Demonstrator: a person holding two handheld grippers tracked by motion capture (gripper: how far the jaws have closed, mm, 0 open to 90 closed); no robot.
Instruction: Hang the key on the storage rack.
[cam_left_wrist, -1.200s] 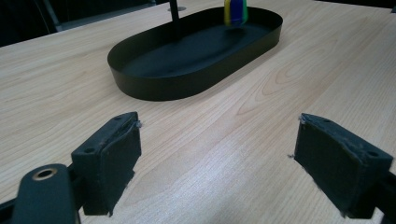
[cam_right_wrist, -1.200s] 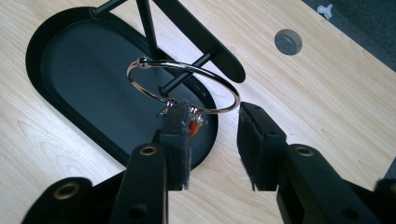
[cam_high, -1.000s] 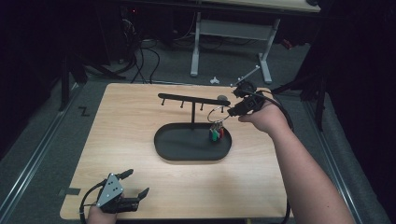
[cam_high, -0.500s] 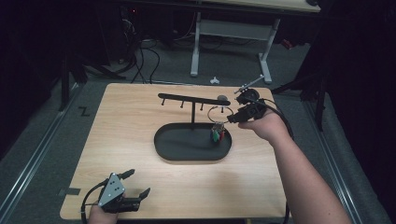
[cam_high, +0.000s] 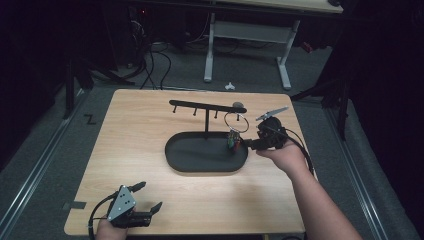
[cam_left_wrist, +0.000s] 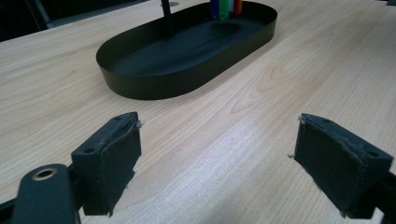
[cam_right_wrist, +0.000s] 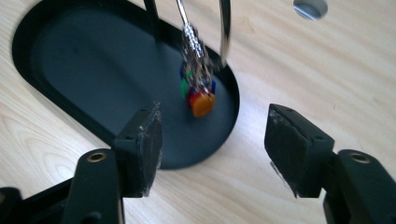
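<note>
A key ring (cam_high: 236, 121) with coloured keys (cam_right_wrist: 198, 95) hangs over the black oval tray (cam_high: 200, 165) at 3 o'clock. Right gripper (cam_high: 250, 144), jaws open, sits beside it; left gripper (cam_high: 145, 197) open at 7 o'clock.

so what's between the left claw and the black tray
Bare wooden table in the left gripper view; nothing lies between the open left claw and the black tray.

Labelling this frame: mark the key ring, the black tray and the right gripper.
key ring (cam_high: 235, 120), high view, metal loop.
black tray (cam_high: 200, 167), high view, near rim.
right gripper (cam_right_wrist: 212, 140), right gripper view, midway between open jaws.
</note>
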